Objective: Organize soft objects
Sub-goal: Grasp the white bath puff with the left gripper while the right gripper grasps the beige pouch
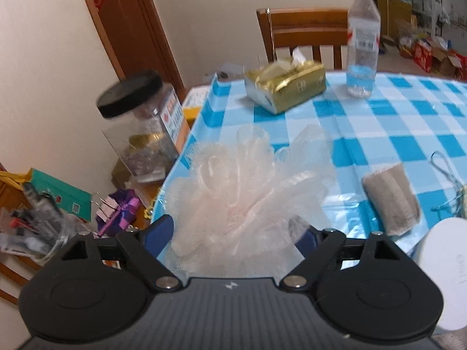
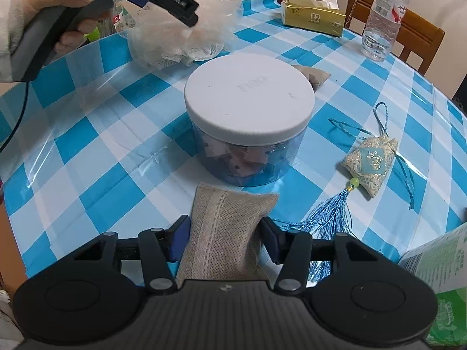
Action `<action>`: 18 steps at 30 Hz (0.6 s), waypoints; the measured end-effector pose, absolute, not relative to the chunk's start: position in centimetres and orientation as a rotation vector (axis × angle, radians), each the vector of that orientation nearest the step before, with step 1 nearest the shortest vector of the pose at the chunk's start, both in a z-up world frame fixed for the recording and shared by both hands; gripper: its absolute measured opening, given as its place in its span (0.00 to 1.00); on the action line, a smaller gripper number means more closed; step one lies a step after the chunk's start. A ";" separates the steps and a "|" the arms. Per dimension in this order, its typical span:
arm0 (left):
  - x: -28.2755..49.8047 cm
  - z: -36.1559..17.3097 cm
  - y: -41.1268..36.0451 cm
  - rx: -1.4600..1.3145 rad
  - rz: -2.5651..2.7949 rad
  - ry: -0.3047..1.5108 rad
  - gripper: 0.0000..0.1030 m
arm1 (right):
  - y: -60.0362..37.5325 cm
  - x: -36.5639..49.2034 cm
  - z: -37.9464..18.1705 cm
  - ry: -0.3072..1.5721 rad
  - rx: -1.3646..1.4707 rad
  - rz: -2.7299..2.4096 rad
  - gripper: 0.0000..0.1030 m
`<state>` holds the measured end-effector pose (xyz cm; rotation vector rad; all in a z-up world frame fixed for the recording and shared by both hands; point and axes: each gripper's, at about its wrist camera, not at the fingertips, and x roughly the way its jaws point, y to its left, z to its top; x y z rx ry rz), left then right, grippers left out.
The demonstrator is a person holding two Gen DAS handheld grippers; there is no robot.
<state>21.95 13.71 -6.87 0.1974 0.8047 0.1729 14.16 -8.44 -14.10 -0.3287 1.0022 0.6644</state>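
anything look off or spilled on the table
Nothing spilled. The gold tissue pack looks crumpled, and the sachet's blue cord lies loose across the cloth. The jar is upright with its lid on.

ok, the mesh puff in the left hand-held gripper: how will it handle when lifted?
Mesh puff looks airy, so likely very light. Its loose net folds bulge past the fingers, so it probably squashes and sags. The netting could snag.

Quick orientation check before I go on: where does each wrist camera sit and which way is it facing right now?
Left wrist: on the left gripper, facing across the checked table toward the chair; its fingers flank the mesh bath puff.
Right wrist: on the right gripper, facing the white-lidded jar; its fingers flank a beige sachet; the person's left hand shows.
Shared: puff, jar, tissue pack, water bottle.
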 end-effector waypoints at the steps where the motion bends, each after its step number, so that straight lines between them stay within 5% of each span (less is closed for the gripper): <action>1: 22.2 -7.2 13.8 0.201 0.162 0.813 0.83 | -8.4 14.1 -14.1 1.003 -0.327 0.664 0.56; 7: 24.0 -8.9 14.6 0.183 0.129 0.867 0.85 | -8.4 14.2 -14.1 0.999 -0.325 0.655 0.52; 18: 23.9 -9.1 14.2 0.208 0.098 0.872 0.38 | -8.7 14.3 -13.5 1.001 -0.300 0.631 0.31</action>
